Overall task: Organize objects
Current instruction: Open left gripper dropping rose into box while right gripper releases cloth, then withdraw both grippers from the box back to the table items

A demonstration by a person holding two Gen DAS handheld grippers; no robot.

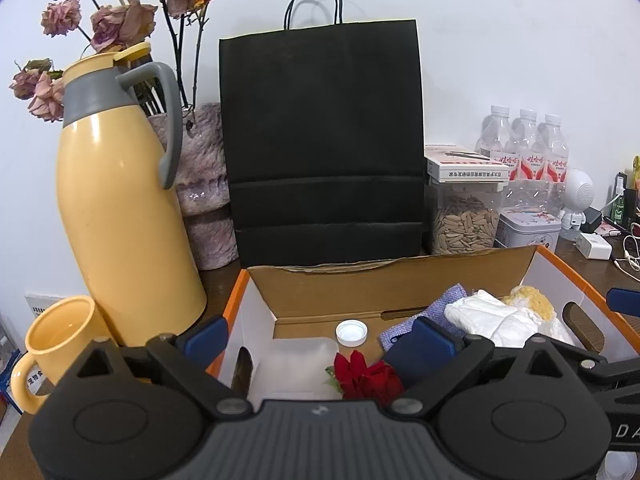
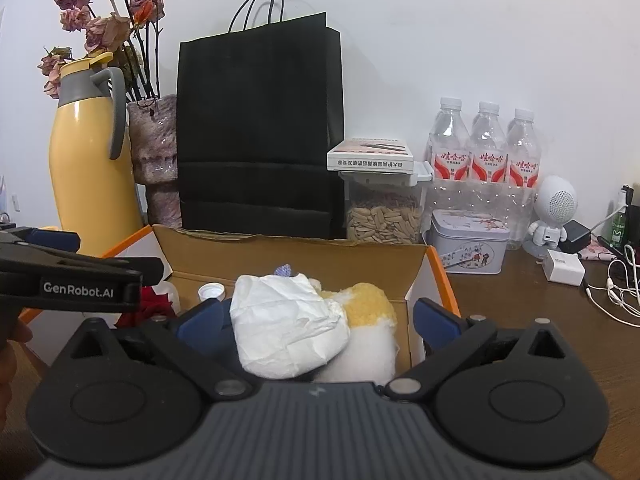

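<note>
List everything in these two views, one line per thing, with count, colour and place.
Cardboard box: one, orange-edged, front centre.
Red fabric rose: one, in box, left.
White bottle cap: one, box floor.
Crumpled white paper: one, in box, right.
Yellow-and-white fluffy cloth: one, under the paper.
Black paper bag: one, behind box.
Yellow thermos jug: one, left.
Yellow mug: one, beside jug.
Dried roses in vase: one bunch, pink, behind jug.
Clear seed jar: one, right of bag.
Water bottles: three, clear, red labels.
Decorated tin: one, before bottles.
Left gripper: blue fingers open over rose.
Right gripper: blue fingers open around paper.
</note>
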